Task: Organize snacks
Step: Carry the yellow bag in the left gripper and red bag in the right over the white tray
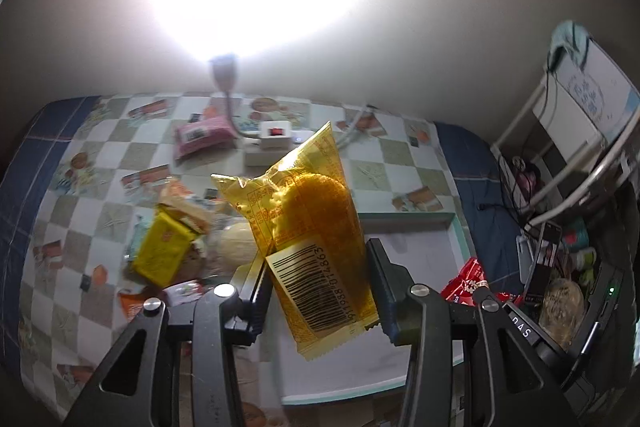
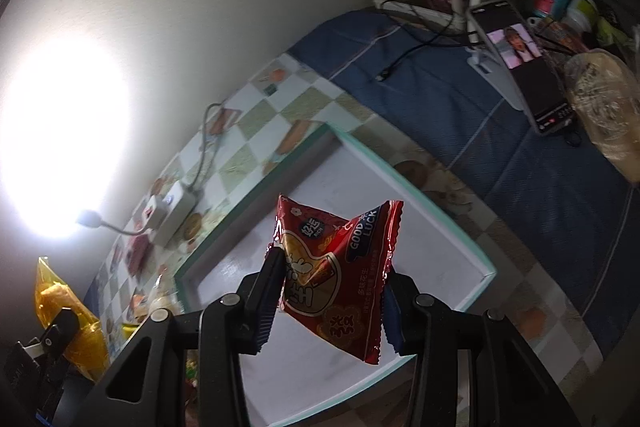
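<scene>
A yellow snack packet [image 1: 316, 227] is clenched in the left tool [image 1: 320, 291] above the near left corner of the white tray [image 2: 440, 211]. A red peanut packet [image 2: 340, 275] is gripped by the right tool [image 2: 332, 291] over the tray's bare middle. Loose snacks [image 1: 172, 243] are heaped just beyond the tray's left rim on the checkered cloth [image 1: 104, 155]. Open room is seen inside the tray.
</scene>
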The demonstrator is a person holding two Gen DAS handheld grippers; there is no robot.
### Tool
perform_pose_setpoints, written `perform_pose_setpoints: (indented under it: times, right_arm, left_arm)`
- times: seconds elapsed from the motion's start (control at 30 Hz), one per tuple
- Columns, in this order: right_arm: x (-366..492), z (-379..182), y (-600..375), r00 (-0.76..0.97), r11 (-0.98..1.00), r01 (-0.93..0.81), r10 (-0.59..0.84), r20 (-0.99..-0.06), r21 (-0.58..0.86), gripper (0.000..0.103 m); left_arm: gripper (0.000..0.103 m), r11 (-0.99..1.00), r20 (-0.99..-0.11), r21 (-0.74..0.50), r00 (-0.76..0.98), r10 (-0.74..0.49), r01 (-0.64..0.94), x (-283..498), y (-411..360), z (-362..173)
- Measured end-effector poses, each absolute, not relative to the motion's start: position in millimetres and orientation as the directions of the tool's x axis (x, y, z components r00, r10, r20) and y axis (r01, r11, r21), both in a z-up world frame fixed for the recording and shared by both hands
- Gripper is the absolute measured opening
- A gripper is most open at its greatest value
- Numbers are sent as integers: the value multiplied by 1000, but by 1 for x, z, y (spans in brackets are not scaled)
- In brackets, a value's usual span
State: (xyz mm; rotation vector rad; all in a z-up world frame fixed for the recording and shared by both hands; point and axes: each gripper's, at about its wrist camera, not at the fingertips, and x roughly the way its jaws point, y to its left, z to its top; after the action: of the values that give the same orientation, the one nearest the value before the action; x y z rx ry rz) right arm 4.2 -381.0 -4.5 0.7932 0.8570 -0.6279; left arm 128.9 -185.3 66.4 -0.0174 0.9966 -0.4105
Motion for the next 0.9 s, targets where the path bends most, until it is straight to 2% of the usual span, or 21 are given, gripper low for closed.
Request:
perform_pose_setpoints:
  times: [0.2, 0.43, 0.9]
  right_arm:
    - [5, -16, -391, 458, 546, 792, -236, -857, 273, 47]
    - [-1, -46, -417, 392, 482, 840, -221, -893, 249, 47]
    - [19, -70, -419, 430, 494, 822, -213, -877, 283, 47]
  left_arm:
    - [46, 910, -838, -186, 424, -344, 370, 129, -221, 25]
    - [46, 904, -878, -175, 353, -322, 390, 132, -242, -28]
    - [46, 898, -900, -136, 326, -288, 419, 147, -260, -62]
